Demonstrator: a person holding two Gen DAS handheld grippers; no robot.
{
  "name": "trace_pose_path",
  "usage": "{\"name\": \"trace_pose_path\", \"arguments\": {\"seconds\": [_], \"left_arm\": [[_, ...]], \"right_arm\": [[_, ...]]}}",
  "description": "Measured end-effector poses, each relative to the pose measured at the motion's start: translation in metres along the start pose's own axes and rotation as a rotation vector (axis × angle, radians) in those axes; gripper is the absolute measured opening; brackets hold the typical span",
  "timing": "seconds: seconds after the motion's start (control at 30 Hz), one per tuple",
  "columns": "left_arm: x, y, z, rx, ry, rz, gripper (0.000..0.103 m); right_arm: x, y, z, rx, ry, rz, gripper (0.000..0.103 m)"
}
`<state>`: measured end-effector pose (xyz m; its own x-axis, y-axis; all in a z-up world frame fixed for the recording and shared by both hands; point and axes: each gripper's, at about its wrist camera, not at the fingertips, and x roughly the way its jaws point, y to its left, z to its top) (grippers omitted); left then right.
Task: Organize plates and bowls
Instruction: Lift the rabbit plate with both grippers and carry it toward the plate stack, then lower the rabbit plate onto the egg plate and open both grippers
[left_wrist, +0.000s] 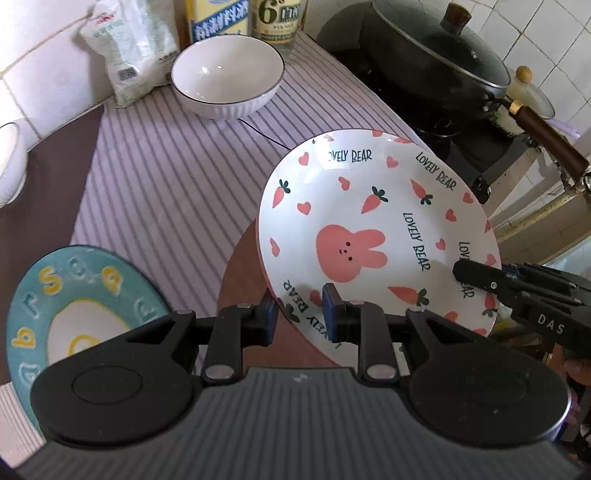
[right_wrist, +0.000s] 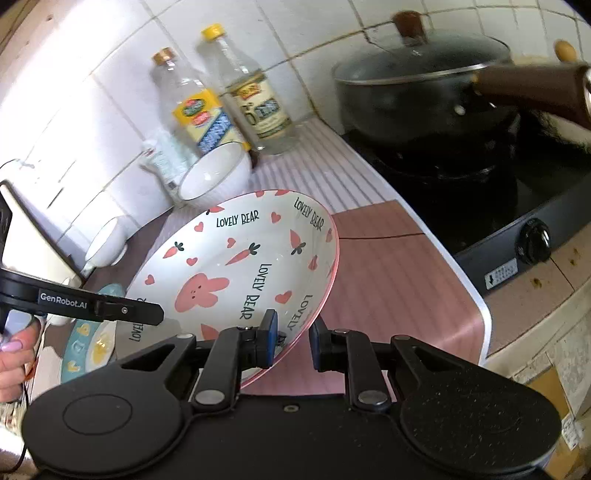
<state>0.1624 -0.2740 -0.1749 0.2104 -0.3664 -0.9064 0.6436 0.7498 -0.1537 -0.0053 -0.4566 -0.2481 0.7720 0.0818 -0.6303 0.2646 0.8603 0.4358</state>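
Both the left gripper (left_wrist: 299, 314) and right gripper (right_wrist: 293, 341) clamp one tilted bunny plate (left_wrist: 369, 229), face up; one teal plate (left_wrist: 74, 295) and one white bowl (left_wrist: 225, 74) rest nearby.

The widest free room is the striped cloth (left_wrist: 166, 177) in the middle of the tabletop (right_wrist: 402, 280), open between the white bowl (left_wrist: 226, 75) at the back edge and the blue plate (left_wrist: 79, 306) near the front edge. The back edge is crowded: a bag (left_wrist: 127, 48) and two bottles (right_wrist: 207, 110) stand against the wall behind the bowl. The rabbit plate (left_wrist: 373, 236), held tilted over the bare brown stretch, blocks it. Past the tabletop's far side, the black pot (right_wrist: 424, 99) and stove (right_wrist: 517, 236) wall off the way.
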Motion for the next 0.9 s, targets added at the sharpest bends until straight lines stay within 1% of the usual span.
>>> {"name": "trace_pose_path", "arguments": {"seconds": [0.33, 0.5, 0.73, 0.9], "left_arm": [[-0.049, 0.017, -0.02, -0.056, -0.031, 0.01, 0.023], [-0.073, 0.029, -0.03, -0.095, -0.025, 0.007, 0.023], [-0.105, 0.05, -0.05, -0.169, -0.07, 0.023, 0.023], [-0.126, 0.069, -0.07, -0.22, -0.1, 0.054, 0.023]], "right_arm": [[-0.021, 0.038, 0.008, -0.087, 0.003, 0.051, 0.023], [-0.032, 0.059, 0.013, -0.139, 0.014, 0.084, 0.023], [-0.037, 0.092, 0.02, -0.22, 0.016, 0.131, 0.023], [-0.032, 0.116, 0.023, -0.282, 0.036, 0.171, 0.023]]}}
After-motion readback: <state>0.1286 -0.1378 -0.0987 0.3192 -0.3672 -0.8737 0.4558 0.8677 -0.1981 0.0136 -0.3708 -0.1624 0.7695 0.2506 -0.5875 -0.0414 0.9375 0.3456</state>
